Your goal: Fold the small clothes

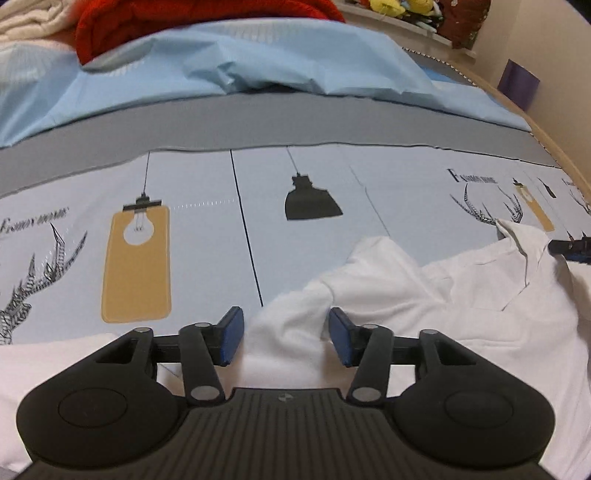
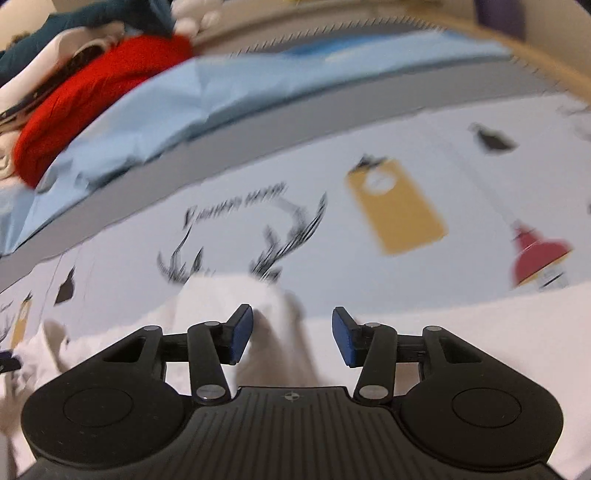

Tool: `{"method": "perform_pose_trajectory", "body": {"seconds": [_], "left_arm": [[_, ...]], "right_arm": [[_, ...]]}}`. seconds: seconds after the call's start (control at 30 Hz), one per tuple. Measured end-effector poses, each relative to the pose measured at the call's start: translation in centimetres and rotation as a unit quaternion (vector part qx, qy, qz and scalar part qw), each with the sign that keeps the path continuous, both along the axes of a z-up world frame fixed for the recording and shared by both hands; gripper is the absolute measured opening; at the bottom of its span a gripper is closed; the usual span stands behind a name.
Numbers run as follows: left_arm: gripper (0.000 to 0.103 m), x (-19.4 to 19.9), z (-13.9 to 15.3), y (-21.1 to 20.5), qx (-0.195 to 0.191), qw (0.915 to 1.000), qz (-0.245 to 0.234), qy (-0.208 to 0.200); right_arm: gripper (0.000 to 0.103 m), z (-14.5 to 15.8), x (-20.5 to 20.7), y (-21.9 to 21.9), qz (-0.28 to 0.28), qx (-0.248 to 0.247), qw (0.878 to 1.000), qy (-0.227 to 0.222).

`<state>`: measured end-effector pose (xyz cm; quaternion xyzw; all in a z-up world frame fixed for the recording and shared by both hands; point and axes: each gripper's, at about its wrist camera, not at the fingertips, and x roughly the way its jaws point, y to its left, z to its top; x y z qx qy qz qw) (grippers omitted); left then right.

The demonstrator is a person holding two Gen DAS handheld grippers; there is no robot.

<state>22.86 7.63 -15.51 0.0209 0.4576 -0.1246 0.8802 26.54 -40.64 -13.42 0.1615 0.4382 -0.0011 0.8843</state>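
Note:
A small white collared shirt (image 1: pixel 461 295) lies spread on a printed bedsheet (image 1: pixel 314 177). My left gripper (image 1: pixel 286 334) is open, its blue pads (image 1: pixel 232 334) on either side of a raised fold of one sleeve (image 1: pixel 288 325). The collar (image 1: pixel 524 251) lies to the right, where the tip of the other gripper (image 1: pixel 570 247) shows. In the blurred right wrist view my right gripper (image 2: pixel 291 334) is open over a bunched fold of the same white shirt (image 2: pixel 273 317), which sits between the pads. Whether the pads touch the cloth I cannot tell.
A light blue sheet (image 1: pixel 258 66) and a grey band (image 1: pixel 295 122) lie beyond the printed sheet. A red knit garment (image 1: pixel 166 22) and other clothes are piled at the far side. A wooden bed edge (image 1: pixel 561 147) curves along the right.

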Motion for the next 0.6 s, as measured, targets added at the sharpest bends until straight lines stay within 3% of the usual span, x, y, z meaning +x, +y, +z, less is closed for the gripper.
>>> {"method": "perform_pose_trajectory", "body": {"seconds": [0.03,0.07,0.1,0.17,0.27,0.33,0.4,0.5,0.6], "left_arm": [[0.015,1.0,-0.4,0.7,0.003,0.9999,-0.007,0.011],[0.003,1.5,-0.6,0.7,0.011,0.9996,-0.019,0.02],[0.002,2.6,-0.7,1.1,0.019,0.9993,-0.028,0.016],[0.002,2.9,1.0,1.9,0.033,0.9984,-0.043,-0.017],[0.002,3.2,4.5,4.0,0.018,0.996,0.003,-0.088],[0.007,2.9,5.7,4.6,0.018,0.9887,0.05,-0.14],[0.041,3.0,5.4,4.0,0.052,0.9867,0.06,-0.142],[0.041,1.9,5.1,3.5,0.066,0.9888,0.03,-0.13],[0.04,0.4,4.8,3.4,0.032,0.9941,-0.007,-0.104]], "right_arm": [[0.049,-0.1,0.1,0.3,0.004,0.001,1.0,0.005],[0.034,-0.1,0.2,0.4,0.01,-0.004,1.0,0.007],[0.011,0.0,0.4,0.5,0.025,-0.009,1.0,0.008],[0.01,1.2,0.0,2.3,0.043,-0.031,0.998,-0.014],[0.011,4.7,-0.6,3.2,0.033,-0.005,0.994,-0.1],[0.015,6.0,-0.5,3.5,0.021,-0.004,0.991,-0.136],[0.057,6.1,-0.4,4.1,-0.01,-0.051,0.99,-0.129],[0.056,5.8,-1.1,3.9,-0.028,-0.075,0.99,-0.119],[0.056,6.1,-2.3,3.7,0.0,-0.07,0.99,-0.121]]}}
